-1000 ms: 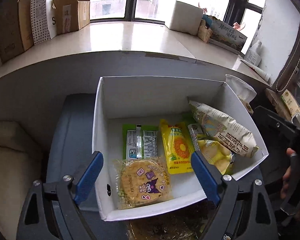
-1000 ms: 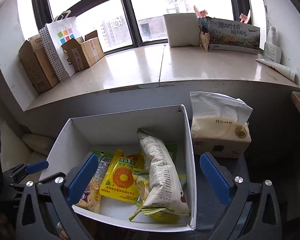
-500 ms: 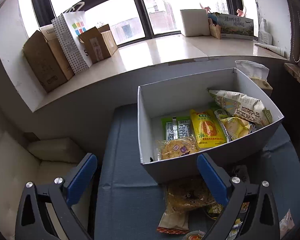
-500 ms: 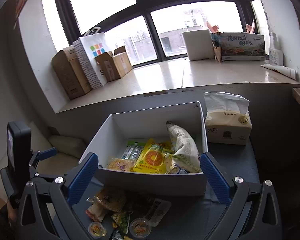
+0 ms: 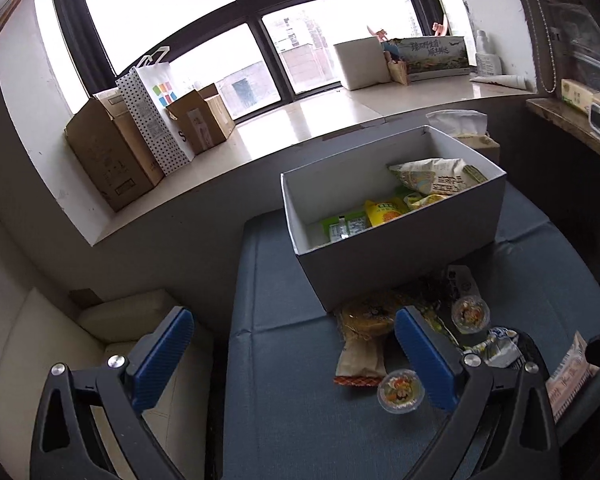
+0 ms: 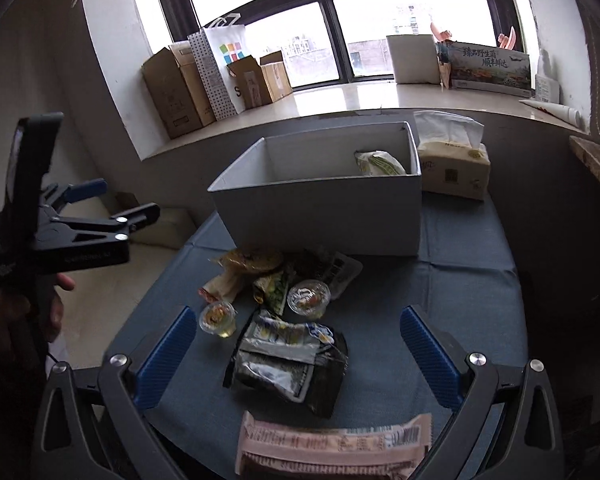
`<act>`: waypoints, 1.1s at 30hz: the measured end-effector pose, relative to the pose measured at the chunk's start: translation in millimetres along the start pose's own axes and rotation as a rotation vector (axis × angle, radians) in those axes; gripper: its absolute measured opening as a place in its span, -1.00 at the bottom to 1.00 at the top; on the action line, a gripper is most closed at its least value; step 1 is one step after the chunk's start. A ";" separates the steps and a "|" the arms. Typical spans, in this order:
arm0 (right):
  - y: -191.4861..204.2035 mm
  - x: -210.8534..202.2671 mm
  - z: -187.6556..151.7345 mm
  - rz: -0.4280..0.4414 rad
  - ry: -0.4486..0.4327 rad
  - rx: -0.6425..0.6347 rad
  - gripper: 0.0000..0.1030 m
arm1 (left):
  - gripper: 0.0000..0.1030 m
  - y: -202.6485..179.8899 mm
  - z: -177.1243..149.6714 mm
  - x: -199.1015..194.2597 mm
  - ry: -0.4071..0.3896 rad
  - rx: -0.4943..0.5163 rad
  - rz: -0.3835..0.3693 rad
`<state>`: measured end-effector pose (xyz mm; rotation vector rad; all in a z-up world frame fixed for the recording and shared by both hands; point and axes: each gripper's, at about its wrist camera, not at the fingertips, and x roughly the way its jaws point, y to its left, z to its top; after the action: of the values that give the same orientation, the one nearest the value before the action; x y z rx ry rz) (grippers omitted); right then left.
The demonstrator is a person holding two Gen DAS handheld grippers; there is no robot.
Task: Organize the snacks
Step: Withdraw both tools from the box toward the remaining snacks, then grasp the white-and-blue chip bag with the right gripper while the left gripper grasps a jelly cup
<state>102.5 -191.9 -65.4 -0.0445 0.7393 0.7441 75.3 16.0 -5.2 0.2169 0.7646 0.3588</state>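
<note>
A white box [image 5: 404, 256] [image 6: 320, 216] stands on the blue table and holds several snack packets, among them a yellow one [image 5: 384, 211] and a pale bag [image 5: 432, 176]. Loose snacks lie in front of it: jelly cups [image 6: 218, 318] [image 6: 309, 298] [image 5: 400, 391], a dark packet [image 6: 288, 360], a pink packet [image 6: 332, 446] and a yellow-brown packet [image 5: 364, 320]. My left gripper [image 5: 296, 356] is open and empty, held back from the box; it also shows in the right wrist view [image 6: 96, 204]. My right gripper [image 6: 296, 352] is open and empty above the dark packet.
A tissue box [image 6: 452, 168] stands right of the white box. Cardboard boxes [image 5: 112, 148] and a dotted paper bag [image 5: 156, 116] sit on the windowsill. A cream cushion [image 5: 60, 344] lies left of the blue table [image 5: 284, 420]. A wooden shelf [image 6: 596, 160] is at the right.
Both grippers have pulled back and up from the box. The loose snacks in front of the box have come into view. Both stay open and empty.
</note>
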 end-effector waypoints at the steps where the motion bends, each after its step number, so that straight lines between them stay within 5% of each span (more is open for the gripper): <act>1: 1.9 -0.6 -5.0 -0.010 0.004 -0.018 1.00 | 1.00 1.6 -6.0 -4.6 0.001 -0.004 -0.024; 12: 20.5 55.2 -34.1 0.018 0.180 -0.105 1.00 | 1.00 16.5 -60.4 -24.7 0.022 -0.062 -0.182; 19: 26.6 104.6 -33.8 -0.040 0.302 -0.045 1.00 | 1.00 32.7 -73.9 -6.5 0.088 -0.166 -0.217; 27: 36.3 143.6 -26.4 -0.130 0.360 -0.062 1.00 | 1.00 32.6 -83.8 -3.2 0.081 -0.172 -0.239; 33: 24.9 151.3 -32.7 -0.092 0.392 -0.006 1.00 | 1.00 25.7 -88.6 11.2 0.131 -0.175 -0.259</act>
<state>142.8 -92.0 -179.4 -0.2341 1.1008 0.6562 14.0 49.5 -66.4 -0.0710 0.8742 0.1931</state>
